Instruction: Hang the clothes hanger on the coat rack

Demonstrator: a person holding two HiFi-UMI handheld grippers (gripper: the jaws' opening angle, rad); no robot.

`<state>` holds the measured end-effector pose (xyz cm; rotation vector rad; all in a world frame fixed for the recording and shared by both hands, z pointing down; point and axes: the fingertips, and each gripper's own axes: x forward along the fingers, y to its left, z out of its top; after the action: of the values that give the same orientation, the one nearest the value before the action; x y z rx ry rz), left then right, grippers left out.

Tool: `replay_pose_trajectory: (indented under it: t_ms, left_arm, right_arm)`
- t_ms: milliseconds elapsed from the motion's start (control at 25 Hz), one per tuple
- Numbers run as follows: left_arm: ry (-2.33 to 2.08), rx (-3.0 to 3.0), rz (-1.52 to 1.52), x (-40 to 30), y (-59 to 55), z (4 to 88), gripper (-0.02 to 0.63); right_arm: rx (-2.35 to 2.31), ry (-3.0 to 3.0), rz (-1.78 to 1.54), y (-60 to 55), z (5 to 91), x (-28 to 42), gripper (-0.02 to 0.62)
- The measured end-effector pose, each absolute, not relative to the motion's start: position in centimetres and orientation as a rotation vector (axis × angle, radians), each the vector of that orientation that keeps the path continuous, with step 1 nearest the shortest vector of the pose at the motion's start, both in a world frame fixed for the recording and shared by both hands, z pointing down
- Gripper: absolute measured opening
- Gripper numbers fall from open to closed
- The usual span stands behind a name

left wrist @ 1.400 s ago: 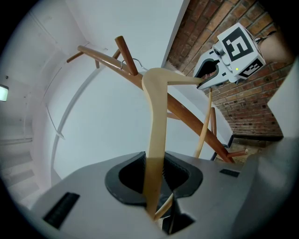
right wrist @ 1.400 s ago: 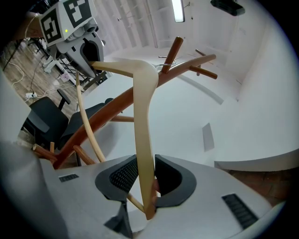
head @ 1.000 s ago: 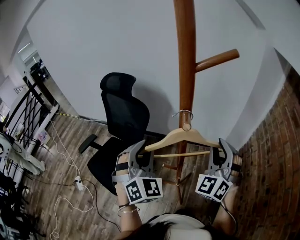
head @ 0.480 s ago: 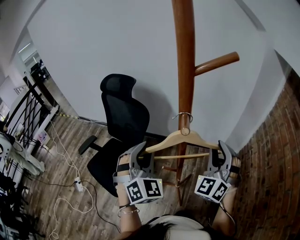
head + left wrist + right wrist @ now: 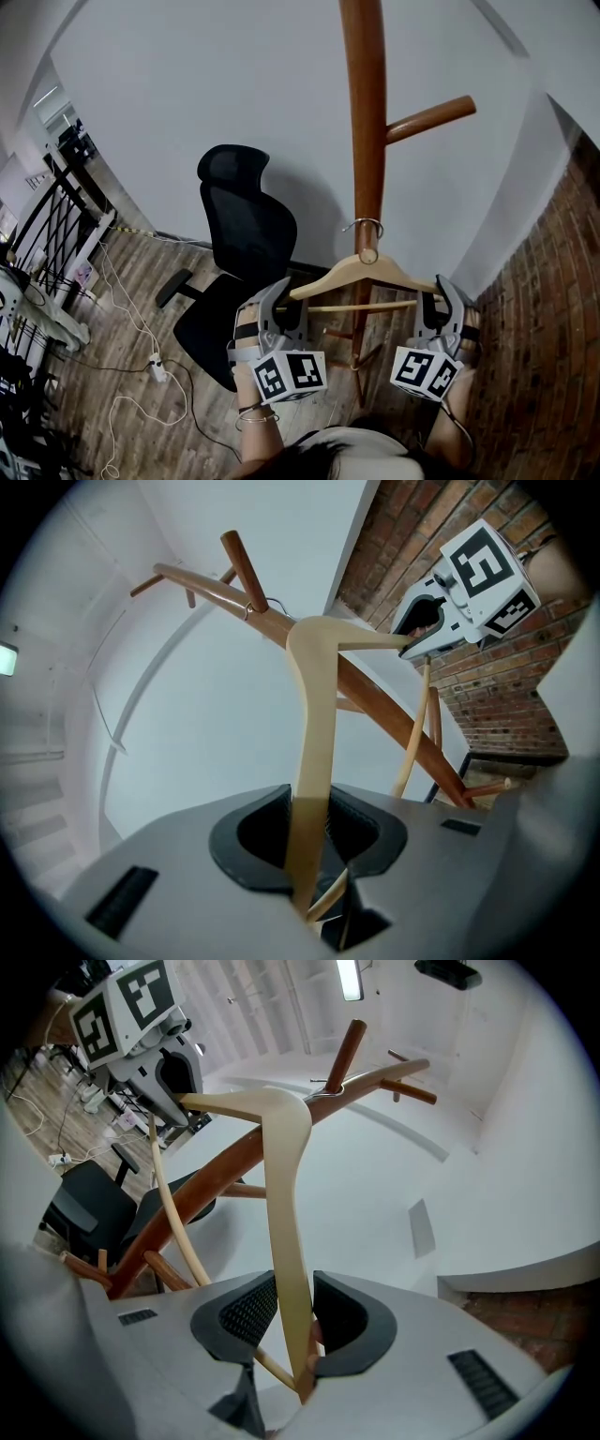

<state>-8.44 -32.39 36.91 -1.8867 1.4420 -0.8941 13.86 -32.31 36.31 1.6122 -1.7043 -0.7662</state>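
Observation:
A pale wooden clothes hanger [image 5: 364, 274] hangs level in front of the brown coat rack pole [image 5: 366, 112]. Its metal hook [image 5: 364, 225] loops around a short peg [image 5: 368, 255] that juts from the pole toward me. My left gripper [image 5: 281, 298] is shut on the hanger's left end. My right gripper [image 5: 441, 298] is shut on its right end. In the left gripper view the hanger arm [image 5: 314, 714] runs up from between the pads [image 5: 352, 832] to the hook [image 5: 267, 607] on the peg. The right gripper view shows the same arm [image 5: 286, 1185] clamped between its pads [image 5: 248, 1316].
A longer peg [image 5: 431, 117] sticks out to the right higher up the pole. A black office chair [image 5: 239, 225] stands left of the rack. A brick wall [image 5: 553, 309] is close on the right, a white wall behind. Cables and a power strip [image 5: 157, 367] lie on the wood floor.

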Motion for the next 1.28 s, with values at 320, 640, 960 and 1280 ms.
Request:
replay_pose_trajectory:
  t_ms: [320,640,960,1280]
  left_arm:
    - [1.410,-1.904,-0.847,-8.4,-32.7,36.8,0.110]
    - [1.434,-1.951,-0.771,-7.9,-32.4,35.8,0.141]
    - [1.422,-1.942,-0.753,-7.2,-31.1,35.0,0.158]
    - [1.425,-1.937,-0.749,-7.5,-30.0,35.2,0.158]
  right_arm:
    - [1.597,-1.740,-0.779,-32.3,36.1,12.6,0.126]
    - [1.588,-1.746,-0.776,-32.3,36.2,12.4,0.126]
    - [1.592,-1.746,-0.778,-31.1,35.8,12.8,0.126]
    - [1.596,-1.737,-0.773,-30.0,36.3,12.8,0.126]
